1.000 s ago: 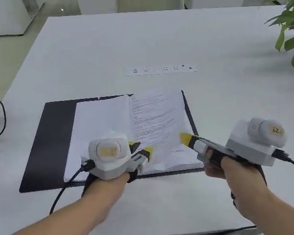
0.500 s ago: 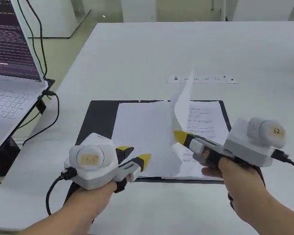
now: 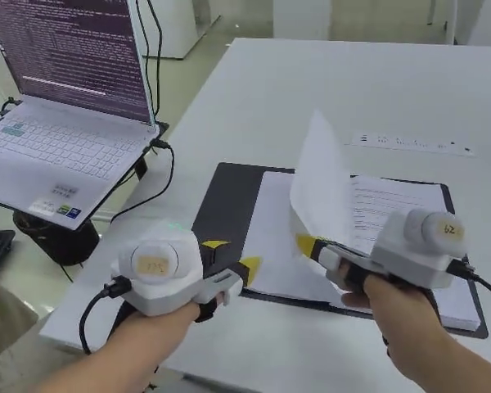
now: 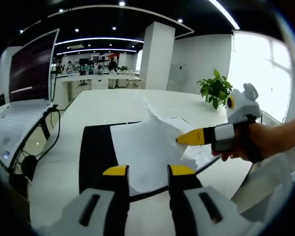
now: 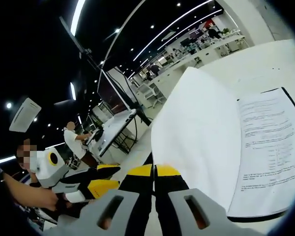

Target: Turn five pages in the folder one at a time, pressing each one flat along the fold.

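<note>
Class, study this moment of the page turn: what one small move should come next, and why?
Probably swing the right gripper leftward over the fold, laying the lifted white paper sheet onto the left side of the black folder. Its jaws are shut on the sheet's lower edge, the sheet stands upright mid-turn, and the open left gripper hovers nearby to press.

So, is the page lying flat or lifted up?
Lifted. The page stands up from the open folder, its lower edge pinched between the shut jaws of the right gripper.
</note>
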### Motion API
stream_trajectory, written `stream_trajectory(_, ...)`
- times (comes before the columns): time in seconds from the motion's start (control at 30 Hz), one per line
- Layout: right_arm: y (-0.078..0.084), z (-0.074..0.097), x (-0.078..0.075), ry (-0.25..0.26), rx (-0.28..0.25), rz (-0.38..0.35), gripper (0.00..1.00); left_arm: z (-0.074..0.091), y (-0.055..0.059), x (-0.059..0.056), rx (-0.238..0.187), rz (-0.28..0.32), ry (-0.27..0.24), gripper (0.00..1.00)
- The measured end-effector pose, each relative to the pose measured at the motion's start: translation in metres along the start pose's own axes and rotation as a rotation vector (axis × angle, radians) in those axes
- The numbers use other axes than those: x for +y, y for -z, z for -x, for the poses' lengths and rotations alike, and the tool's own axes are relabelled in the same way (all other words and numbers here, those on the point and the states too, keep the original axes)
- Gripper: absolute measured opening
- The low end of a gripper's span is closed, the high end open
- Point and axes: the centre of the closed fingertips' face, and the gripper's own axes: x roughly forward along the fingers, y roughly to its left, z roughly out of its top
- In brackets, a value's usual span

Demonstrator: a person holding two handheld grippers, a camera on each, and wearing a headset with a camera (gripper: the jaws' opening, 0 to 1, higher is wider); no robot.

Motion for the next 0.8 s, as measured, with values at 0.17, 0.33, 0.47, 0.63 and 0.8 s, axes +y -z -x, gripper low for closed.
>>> stream_trajectory(0.17,0.016,-0.02,-0.002,0.01,0.052,0.015,0.0,0.013,0.007,0.017,0.006,0.007,-0.028,0.3)
stream_trajectory(0.33,0.033,-0.041,-0.007,0.022,0.107,0.029,0.0,0.023,0.014,0.027,0.017,0.022,-0.054,0.29)
stream_trajectory(0.47,0.047,-0.052,-0.009,0.027,0.149,0.034,0.0,0.029,0.019,0.031,0.022,0.031,-0.068,0.29)
stream_trajectory(0.63,0.065,-0.065,-0.014,0.037,0.205,0.042,0.0,0.032,0.024,0.032,0.03,0.037,-0.074,0.28)
stream_trajectory(0.8,0.078,-0.073,-0.016,0.052,0.242,0.045,0.0,0.032,0.028,0.034,0.04,0.036,-0.078,0.28)
